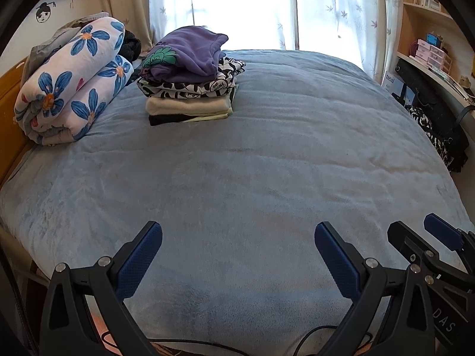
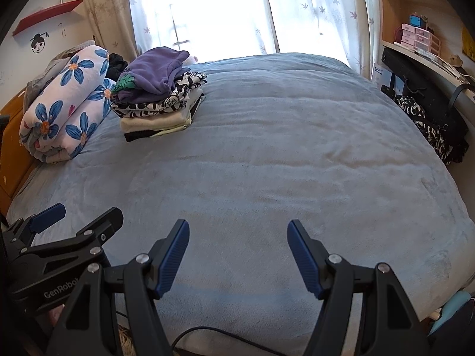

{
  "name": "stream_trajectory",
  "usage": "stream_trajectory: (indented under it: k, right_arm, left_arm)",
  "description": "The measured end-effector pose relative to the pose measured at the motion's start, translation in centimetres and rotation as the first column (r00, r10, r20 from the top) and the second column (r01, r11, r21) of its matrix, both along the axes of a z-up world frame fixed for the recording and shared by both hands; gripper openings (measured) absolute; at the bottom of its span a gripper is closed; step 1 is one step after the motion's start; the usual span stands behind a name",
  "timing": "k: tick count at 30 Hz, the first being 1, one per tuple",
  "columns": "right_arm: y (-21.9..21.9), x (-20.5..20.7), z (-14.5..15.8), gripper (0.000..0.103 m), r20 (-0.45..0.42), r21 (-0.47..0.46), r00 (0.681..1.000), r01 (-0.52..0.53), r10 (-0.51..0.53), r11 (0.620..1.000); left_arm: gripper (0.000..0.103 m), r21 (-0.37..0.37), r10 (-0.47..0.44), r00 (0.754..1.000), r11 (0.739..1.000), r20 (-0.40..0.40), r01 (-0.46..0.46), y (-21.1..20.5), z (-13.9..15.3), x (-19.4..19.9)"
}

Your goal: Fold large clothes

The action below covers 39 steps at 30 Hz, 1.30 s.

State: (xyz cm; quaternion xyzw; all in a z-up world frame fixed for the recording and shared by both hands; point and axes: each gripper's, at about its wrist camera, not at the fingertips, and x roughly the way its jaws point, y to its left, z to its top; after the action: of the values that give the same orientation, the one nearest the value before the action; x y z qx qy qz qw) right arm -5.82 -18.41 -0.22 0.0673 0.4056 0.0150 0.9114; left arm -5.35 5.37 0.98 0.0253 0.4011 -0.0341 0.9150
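Observation:
A stack of folded clothes lies on the far left of the blue-covered bed, with a purple top uppermost over black-and-white, cream and black pieces. The stack also shows in the right wrist view. My left gripper is open and empty above the bed's near edge. My right gripper is open and empty beside it, to its right. Each gripper appears in the other's view: the right one, the left one.
A rolled floral quilt lies at the bed's left by the wooden headboard. Curtains and a bright window stand behind. A desk with shelves and dark bags stand on the right. A cable runs below the grippers.

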Motion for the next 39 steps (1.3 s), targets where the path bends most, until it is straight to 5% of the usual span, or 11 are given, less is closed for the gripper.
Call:
stream_trajectory:
  k: [39]
  right_arm:
    - [0.16,-0.01,-0.17,0.069,-0.007,0.002,1.000,-0.001,0.001,1.000]
  left_arm:
    - [0.100,-0.004,0.009,1.000,1.000,-0.010,-0.009,0.21,-0.47,-0.55]
